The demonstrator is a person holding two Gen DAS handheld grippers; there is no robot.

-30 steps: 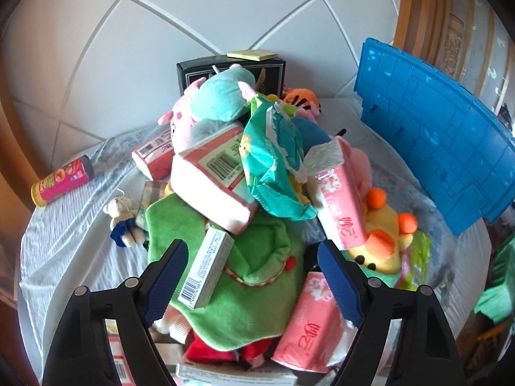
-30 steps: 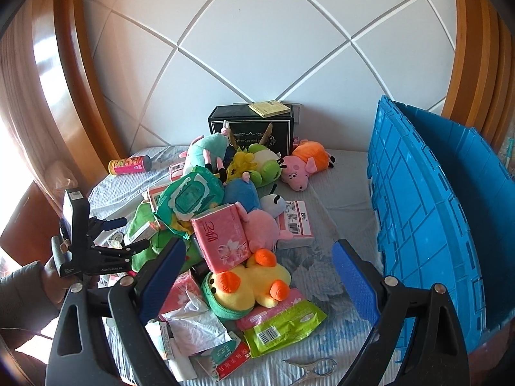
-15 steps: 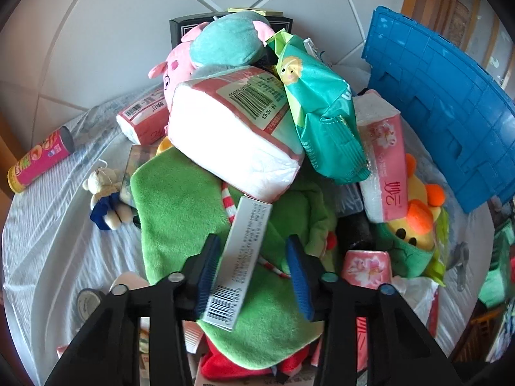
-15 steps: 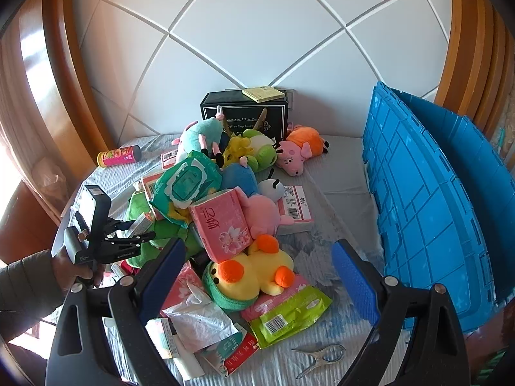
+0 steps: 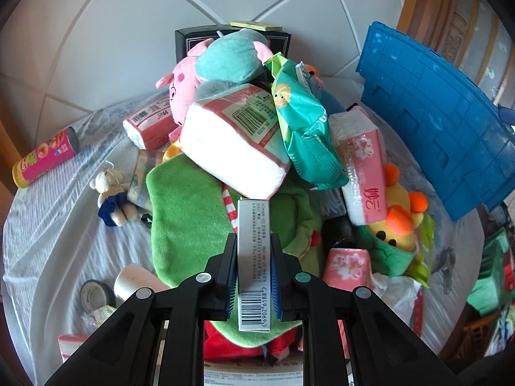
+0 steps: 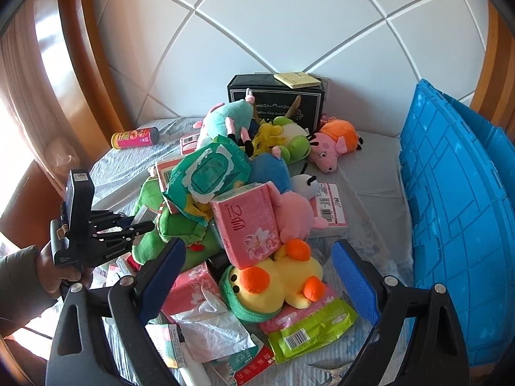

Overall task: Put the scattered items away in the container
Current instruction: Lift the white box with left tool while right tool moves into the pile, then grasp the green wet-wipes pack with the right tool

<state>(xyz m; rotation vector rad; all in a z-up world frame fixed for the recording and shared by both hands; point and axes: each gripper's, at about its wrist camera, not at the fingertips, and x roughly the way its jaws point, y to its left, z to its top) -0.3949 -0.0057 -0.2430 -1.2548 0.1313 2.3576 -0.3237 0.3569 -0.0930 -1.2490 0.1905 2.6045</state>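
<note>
My left gripper is shut on a long white barcoded box, held over the green plush cloth. It also shows in the right wrist view at the left of the pile. My right gripper is open and empty above a yellow duck plush and a pink tissue pack. The blue crate stands at the right, seen in the left wrist view too. The pile holds plush toys, tissue packs and a green wipes pack.
A black box with a yellow notepad stands at the back wall. A pink can lies at the back left. A small bear, a tape roll and a white cup lie left of the pile. Wooden frames flank both sides.
My left gripper closed from wide open onto the white barcoded box and lifted it upright. The right gripper moved closer over the duck and stayed open.
</note>
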